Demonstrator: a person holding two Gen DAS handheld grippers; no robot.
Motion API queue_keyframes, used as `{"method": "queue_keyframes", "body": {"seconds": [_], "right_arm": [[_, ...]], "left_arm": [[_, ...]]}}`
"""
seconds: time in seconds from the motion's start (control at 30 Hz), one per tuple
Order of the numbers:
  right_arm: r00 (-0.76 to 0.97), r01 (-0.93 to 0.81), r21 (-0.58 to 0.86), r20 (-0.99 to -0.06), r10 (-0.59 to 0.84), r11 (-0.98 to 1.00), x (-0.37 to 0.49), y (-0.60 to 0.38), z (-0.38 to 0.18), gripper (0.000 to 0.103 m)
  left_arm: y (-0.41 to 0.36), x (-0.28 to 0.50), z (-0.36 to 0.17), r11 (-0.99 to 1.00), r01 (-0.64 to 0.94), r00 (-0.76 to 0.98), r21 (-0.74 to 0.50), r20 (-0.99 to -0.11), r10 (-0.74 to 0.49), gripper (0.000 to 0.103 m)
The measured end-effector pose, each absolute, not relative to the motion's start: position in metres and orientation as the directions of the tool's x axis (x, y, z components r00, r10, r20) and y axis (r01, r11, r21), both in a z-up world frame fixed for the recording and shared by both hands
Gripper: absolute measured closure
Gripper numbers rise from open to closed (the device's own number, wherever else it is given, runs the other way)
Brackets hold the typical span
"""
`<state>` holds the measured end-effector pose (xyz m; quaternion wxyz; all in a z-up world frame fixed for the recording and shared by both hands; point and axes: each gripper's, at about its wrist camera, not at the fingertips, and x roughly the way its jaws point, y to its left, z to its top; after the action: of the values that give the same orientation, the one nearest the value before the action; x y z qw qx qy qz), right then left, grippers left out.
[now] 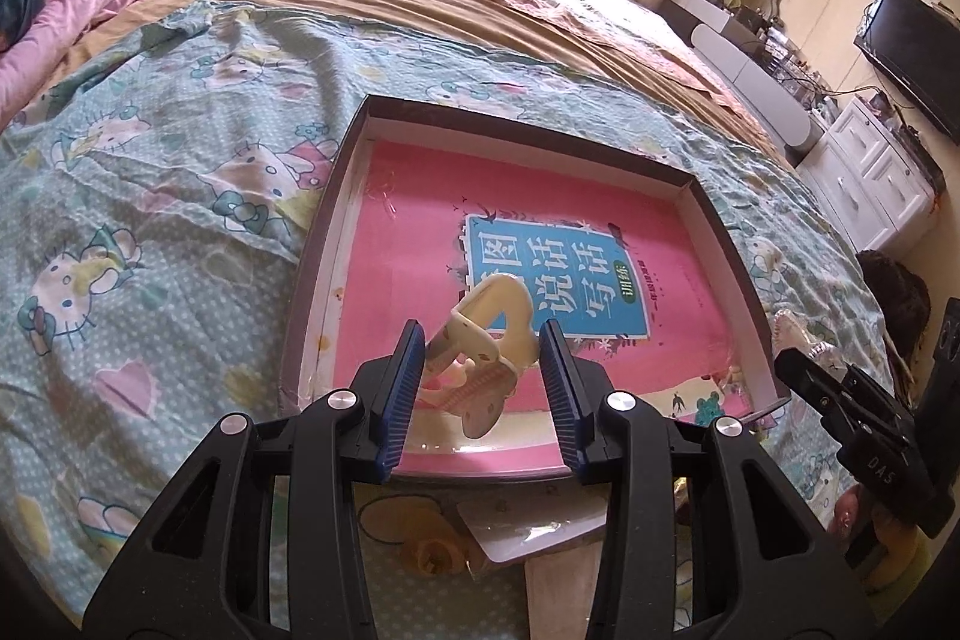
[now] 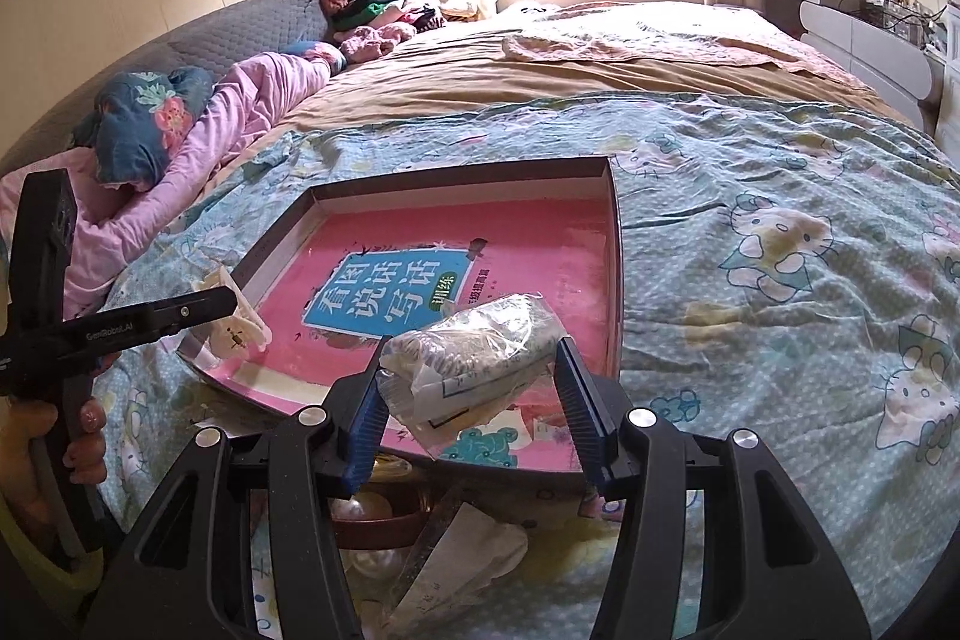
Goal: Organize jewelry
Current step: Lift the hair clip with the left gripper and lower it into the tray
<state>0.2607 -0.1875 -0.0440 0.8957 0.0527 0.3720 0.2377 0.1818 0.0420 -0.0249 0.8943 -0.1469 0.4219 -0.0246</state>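
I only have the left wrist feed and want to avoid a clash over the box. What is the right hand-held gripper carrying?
Observer: The right hand-held gripper is shut on a clear plastic bag of white beaded jewelry.
Operator: Where is it relative to the box?
Observer: It is above the near edge of the shallow box, well apart from the left hand-held gripper and its cream hair clip.
Operator: Is anything lying outside the box?
Observer: Yes, large pearl beads lie on the bedspread beneath the right hand-held gripper, just in front of the box.
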Motion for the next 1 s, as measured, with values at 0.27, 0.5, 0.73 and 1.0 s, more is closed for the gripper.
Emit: {"method": "queue_keyframes", "body": {"seconds": [0.27, 0.5, 0.73, 1.0], "right_arm": [[0.598, -0.376, 0.223, -0.683, 0.419, 0.899, 0.276, -0.18, -0.054, 0.052], [0.575, -0.375, 0.192, -0.719, 0.39, 0.907, 0.283, -0.173, -0.063, 0.051], [0.571, -0.382, 0.17, -0.729, 0.376, 0.909, 0.282, -0.168, -0.066, 0.045], [0.571, -0.376, 0.202, -0.718, 0.397, 0.905, 0.274, -0.177, -0.061, 0.035]], "left_arm": [[0.042, 0.193, -0.028, 0.959, -0.087, 0.642, -0.27, -0.752, -0.153, 0.071], [0.045, 0.2, -0.029, 0.957, -0.098, 0.651, -0.273, -0.745, -0.146, 0.071], [0.051, 0.198, -0.031, 0.954, -0.101, 0.661, -0.281, -0.736, -0.147, 0.071], [0.053, 0.189, -0.032, 0.952, -0.094, 0.658, -0.292, -0.736, -0.161, 0.071]]}}
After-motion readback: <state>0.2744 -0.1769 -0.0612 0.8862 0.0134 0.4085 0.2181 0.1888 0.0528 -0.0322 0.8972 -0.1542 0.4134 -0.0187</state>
